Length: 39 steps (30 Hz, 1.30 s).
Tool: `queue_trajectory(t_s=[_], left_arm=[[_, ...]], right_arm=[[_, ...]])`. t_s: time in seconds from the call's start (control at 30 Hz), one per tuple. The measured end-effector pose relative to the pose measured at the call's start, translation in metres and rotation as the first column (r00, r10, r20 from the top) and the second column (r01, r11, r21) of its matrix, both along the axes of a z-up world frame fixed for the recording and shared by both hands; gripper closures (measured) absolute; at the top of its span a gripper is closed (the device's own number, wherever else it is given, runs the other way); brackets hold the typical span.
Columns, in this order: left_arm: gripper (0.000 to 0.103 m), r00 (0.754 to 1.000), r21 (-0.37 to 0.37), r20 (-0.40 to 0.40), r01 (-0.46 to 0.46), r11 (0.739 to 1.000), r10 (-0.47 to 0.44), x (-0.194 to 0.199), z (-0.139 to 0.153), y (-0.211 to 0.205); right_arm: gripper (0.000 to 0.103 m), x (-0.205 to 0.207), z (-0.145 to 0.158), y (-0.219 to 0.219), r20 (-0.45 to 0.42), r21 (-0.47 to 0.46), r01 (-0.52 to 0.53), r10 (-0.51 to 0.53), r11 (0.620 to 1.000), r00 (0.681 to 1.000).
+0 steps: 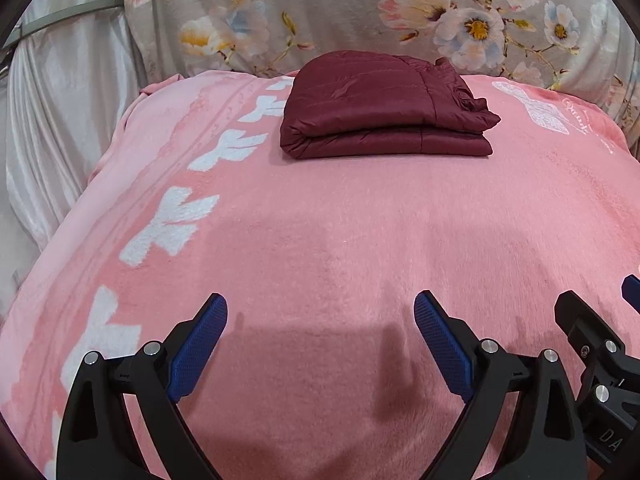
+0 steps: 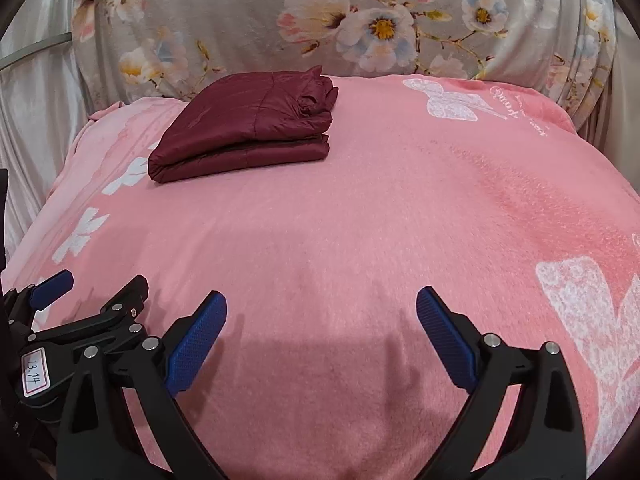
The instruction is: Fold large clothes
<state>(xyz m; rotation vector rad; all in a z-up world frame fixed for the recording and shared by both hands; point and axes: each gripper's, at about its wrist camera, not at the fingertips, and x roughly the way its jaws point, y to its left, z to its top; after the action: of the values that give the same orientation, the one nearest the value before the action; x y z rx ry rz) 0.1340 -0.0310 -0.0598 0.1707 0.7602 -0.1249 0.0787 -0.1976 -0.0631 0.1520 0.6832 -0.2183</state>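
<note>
Left view first: our left gripper [image 1: 320,346] stands spread wide with nothing between its blue pads [image 1: 200,352], low over the pink blanket [image 1: 340,232]. Ahead of it, well apart and a touch to its right, the folded jacket [image 1: 386,108] lies on the blanket's far part, just before the floral sheet [image 1: 360,4]. Its long axis runs across our line of reach, the fold edge facing us and the bunched end toward the right. At the right rim we see part of the right gripper [image 1: 592,344], cut off, so this view alone does not give its state.

Right view: our right gripper [image 2: 320,344] is likewise spread and empty over the blanket [image 2: 380,220]. Here the jacket [image 2: 244,124] lies ahead and clearly to the gripper's left, tilted in the frame, so we judge the left hand the nearer and better lined up. The left gripper [image 2: 88,304] shows only in part at the lower left.

We judge the fold done, and any further move would be a straight reach forward. The jacket's far side and its inner layers are hidden; the script on the blanket is too small to read.
</note>
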Motion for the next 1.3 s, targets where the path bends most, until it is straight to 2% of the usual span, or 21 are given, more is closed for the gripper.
queue_trajectory(t_s=[0.23,1.3], left_arm=[[0.01,0.999,0.007,0.033,-0.027,1.0,0.026,-0.006,0.0026,0.0014],[0.01,1.0,-0.015,0.025,-0.014,1.0,0.014,-0.0004,0.0016,0.0063]], right_arm=[[0.01,0.0007,-0.0028,0.0015,-0.016,-0.001,-0.001,0.001,1.0,1.0],[0.01,0.0031,-0.0018,0.0017,-0.023,-0.01,-0.001,0.001,1.0,1.0]])
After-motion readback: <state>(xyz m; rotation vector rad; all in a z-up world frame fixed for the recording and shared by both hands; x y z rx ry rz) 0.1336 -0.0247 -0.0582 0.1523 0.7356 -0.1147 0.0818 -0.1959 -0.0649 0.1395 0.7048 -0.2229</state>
